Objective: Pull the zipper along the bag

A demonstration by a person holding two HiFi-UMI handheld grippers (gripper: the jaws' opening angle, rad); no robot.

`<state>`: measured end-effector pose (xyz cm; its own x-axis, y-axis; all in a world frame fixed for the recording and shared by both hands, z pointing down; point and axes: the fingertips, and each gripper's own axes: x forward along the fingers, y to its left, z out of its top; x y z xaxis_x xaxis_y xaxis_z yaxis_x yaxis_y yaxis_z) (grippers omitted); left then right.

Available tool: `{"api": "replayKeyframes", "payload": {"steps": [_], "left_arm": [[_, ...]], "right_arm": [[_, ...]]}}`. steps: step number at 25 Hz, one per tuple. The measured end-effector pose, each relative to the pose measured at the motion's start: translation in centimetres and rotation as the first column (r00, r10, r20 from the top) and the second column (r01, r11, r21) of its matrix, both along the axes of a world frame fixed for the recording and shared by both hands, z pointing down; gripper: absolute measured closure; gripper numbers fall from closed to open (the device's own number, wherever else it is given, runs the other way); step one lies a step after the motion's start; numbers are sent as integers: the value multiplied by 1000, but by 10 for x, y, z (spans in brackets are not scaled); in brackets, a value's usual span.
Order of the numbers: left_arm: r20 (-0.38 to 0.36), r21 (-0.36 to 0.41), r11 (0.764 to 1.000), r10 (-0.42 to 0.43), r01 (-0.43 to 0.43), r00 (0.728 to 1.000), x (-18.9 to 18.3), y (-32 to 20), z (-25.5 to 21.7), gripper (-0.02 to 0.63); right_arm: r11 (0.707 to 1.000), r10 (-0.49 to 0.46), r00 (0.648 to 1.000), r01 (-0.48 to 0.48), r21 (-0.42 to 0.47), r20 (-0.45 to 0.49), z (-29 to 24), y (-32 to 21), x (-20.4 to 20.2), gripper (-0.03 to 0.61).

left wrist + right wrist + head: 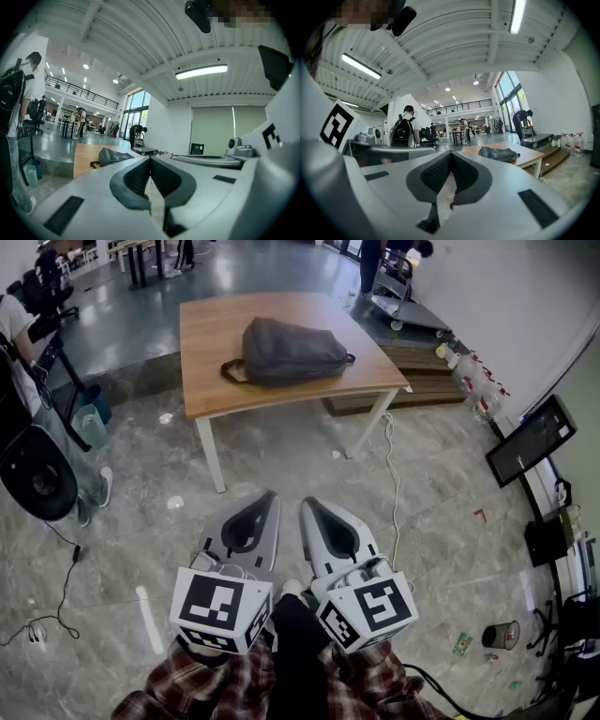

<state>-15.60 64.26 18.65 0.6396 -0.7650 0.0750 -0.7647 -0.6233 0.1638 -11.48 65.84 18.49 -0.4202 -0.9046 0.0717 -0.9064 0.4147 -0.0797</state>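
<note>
A dark grey backpack (291, 352) lies flat on a wooden table (216, 334) well ahead of me, its zipper too small to make out. Both grippers hang low over the floor, far short of the table. My left gripper (269, 495) is shut with nothing between its jaws, and so is my right gripper (307, 503) beside it. In the left gripper view the shut left gripper (150, 158) points towards the backpack (112, 155) on the table (84, 157). From the right gripper view, the right gripper (451, 153) is shut and the backpack (499, 153) lies to its right.
A white cable (394, 484) trails across the marble floor by the table's right leg. A seated person and a black chair (37, 474) are at the left. At the right are a low wooden platform (422, 381), bottles (478, 381), a monitor (530, 439) and a cup (502, 634).
</note>
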Motion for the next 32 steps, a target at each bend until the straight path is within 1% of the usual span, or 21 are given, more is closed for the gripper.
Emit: {"api": "replayKeyframes", "payload": {"steps": [3, 7, 10, 13, 20, 23, 27, 32], "left_arm": [[4, -3, 1000, 1, -1, 1000, 5, -22, 11, 601], [19, -5, 1000, 1, -1, 1000, 22, -63, 22, 602], [28, -4, 1000, -5, 6, 1000, 39, -109, 22, 603], [26, 1, 1000, -16, 16, 1000, 64, -162, 14, 603], [24, -4, 998, -64, 64, 998, 117, -276, 0, 602], [23, -9, 996, -92, 92, 996, 128, -309, 0, 602], [26, -24, 993, -118, 119, 993, 137, -351, 7, 601], [25, -57, 991, -116, 117, 993, 147, -409, 20, 601]], "right_arm": [[1000, -4, 1000, 4, -1, 15, 9, -22, 4, 569], [1000, -7, 1000, 7, -3, 25, 18, -63, 19, 569], [1000, -16, 1000, 16, -1, 27, 18, -108, 37, 569], [1000, -19, 999, 19, 6, 28, 10, -160, 64, 569], [998, -61, 998, 61, -3, 13, -4, -274, 122, 569], [996, -87, 996, 87, -12, 9, -3, -309, 134, 569], [995, -99, 995, 99, -31, 12, 4, -350, 147, 569], [994, -96, 995, 98, -58, 23, 16, -401, 160, 569]]}}
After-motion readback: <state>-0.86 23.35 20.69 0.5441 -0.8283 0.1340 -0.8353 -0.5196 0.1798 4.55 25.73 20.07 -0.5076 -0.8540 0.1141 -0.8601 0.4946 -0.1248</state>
